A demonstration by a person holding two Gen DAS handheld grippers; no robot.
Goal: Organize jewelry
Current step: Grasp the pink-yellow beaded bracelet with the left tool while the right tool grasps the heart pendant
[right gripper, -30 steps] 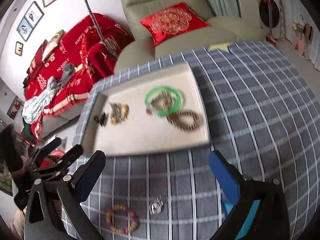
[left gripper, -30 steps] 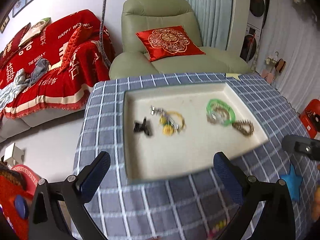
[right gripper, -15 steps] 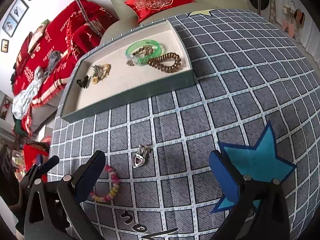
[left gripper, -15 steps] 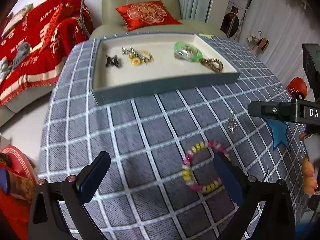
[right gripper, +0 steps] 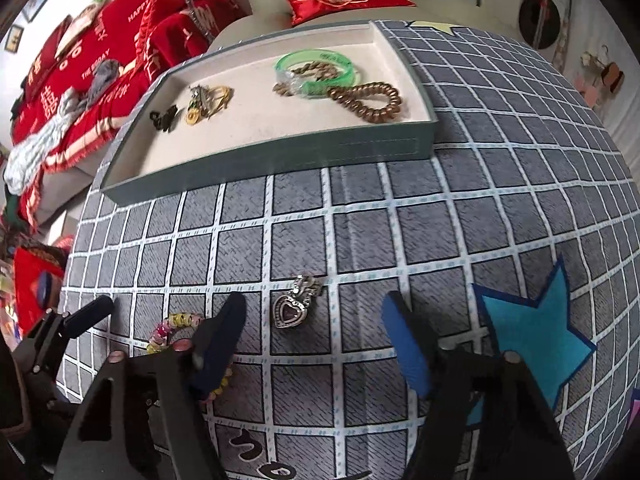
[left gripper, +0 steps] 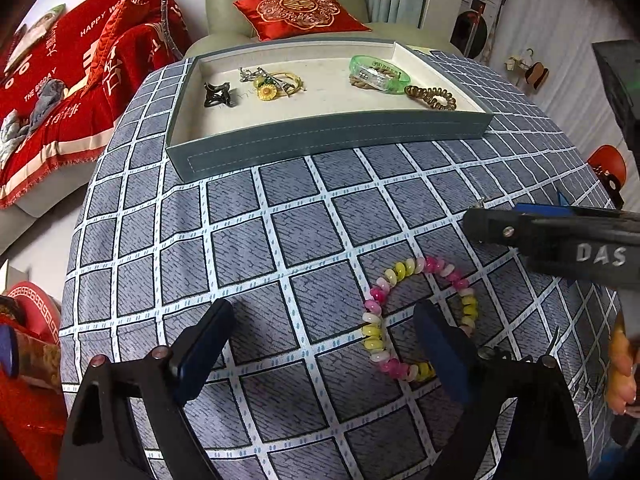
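Observation:
A pink-and-yellow bead bracelet (left gripper: 416,316) lies on the checked tablecloth; my open left gripper (left gripper: 320,344) hovers low over it, its right finger inside the loop. A silver heart pendant (right gripper: 294,308) lies just ahead of my open right gripper (right gripper: 316,340), between the fingertips. The bracelet also shows in the right wrist view (right gripper: 176,328), partly hidden by the left finger. The grey jewelry tray (left gripper: 320,140) at the far side holds a black hair clip (left gripper: 216,94), a sunflower charm bundle (left gripper: 276,82), a green bangle (left gripper: 380,72) and a brown coil hair tie (left gripper: 432,96).
The right gripper's body (left gripper: 560,236) crosses the right side of the left wrist view. A blue star patch (right gripper: 528,320) lies on the cloth at right. A green armchair with a red cushion (left gripper: 300,12) and a red-covered sofa (left gripper: 52,92) stand beyond the table.
Both grippers have pulled back from over the tray and dropped low toward the near tablecloth. The left now straddles the bead bracelet; the right now frames the heart pendant.

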